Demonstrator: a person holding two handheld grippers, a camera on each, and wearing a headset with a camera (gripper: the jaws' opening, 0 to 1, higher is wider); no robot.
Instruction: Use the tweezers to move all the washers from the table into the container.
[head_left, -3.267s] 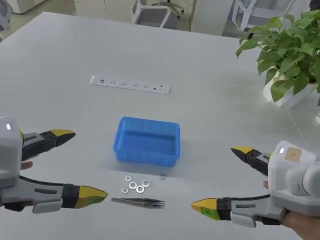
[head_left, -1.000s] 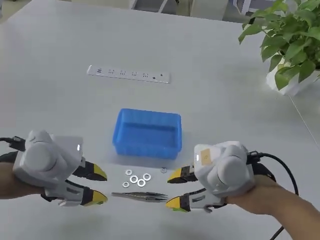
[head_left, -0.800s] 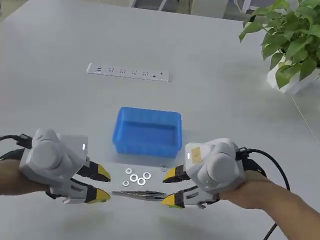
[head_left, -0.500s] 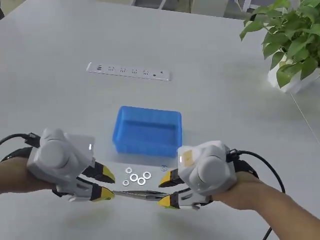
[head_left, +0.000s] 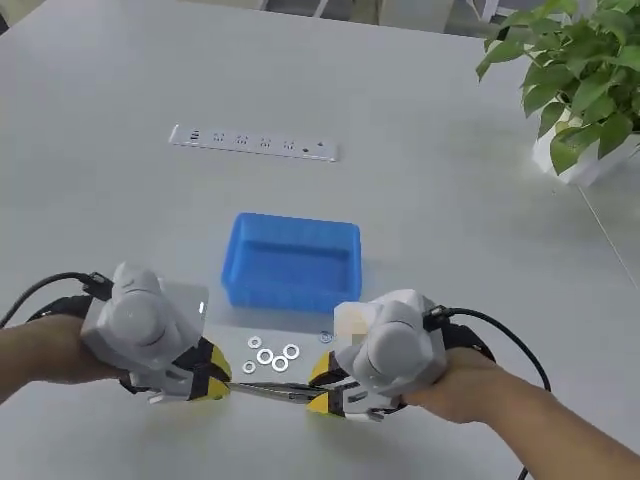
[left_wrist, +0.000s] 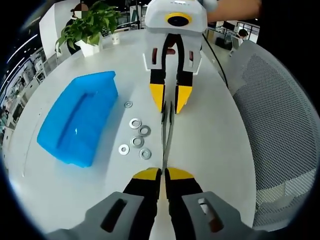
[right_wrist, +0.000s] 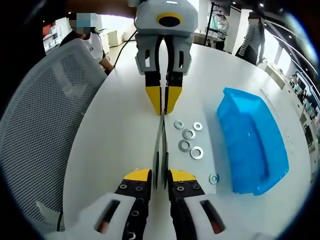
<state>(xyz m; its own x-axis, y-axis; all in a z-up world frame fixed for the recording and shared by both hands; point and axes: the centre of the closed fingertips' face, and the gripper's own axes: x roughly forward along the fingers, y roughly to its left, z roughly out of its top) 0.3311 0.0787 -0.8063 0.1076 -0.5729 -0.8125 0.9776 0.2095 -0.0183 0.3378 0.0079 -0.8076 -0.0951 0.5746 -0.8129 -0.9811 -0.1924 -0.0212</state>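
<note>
Metal tweezers (head_left: 268, 391) lie on the white table between my two grippers, which face each other. My left gripper (head_left: 217, 376) is shut on one end of the tweezers (left_wrist: 166, 132), its yellow tips nearly touching in the left gripper view (left_wrist: 163, 175). My right gripper (head_left: 319, 384) is shut around the other end, where the two arms of the tweezers (right_wrist: 160, 145) pass between its tips (right_wrist: 159, 177). Several washers (head_left: 268, 355) lie just beyond the tweezers, with one more washer (head_left: 326, 337) apart to the right. The blue container (head_left: 290, 262) stands behind them.
A white power strip (head_left: 254, 143) lies further back on the table (head_left: 430, 190). A potted plant (head_left: 575, 85) stands at the far right. A mesh chair (left_wrist: 280, 125) is beside the table edge, seen also as the chair (right_wrist: 42, 115) in the right gripper view.
Both grippers have moved inward along the table toward each other and closed their jaws onto the two ends of the tweezers. The washers and container have not moved.
</note>
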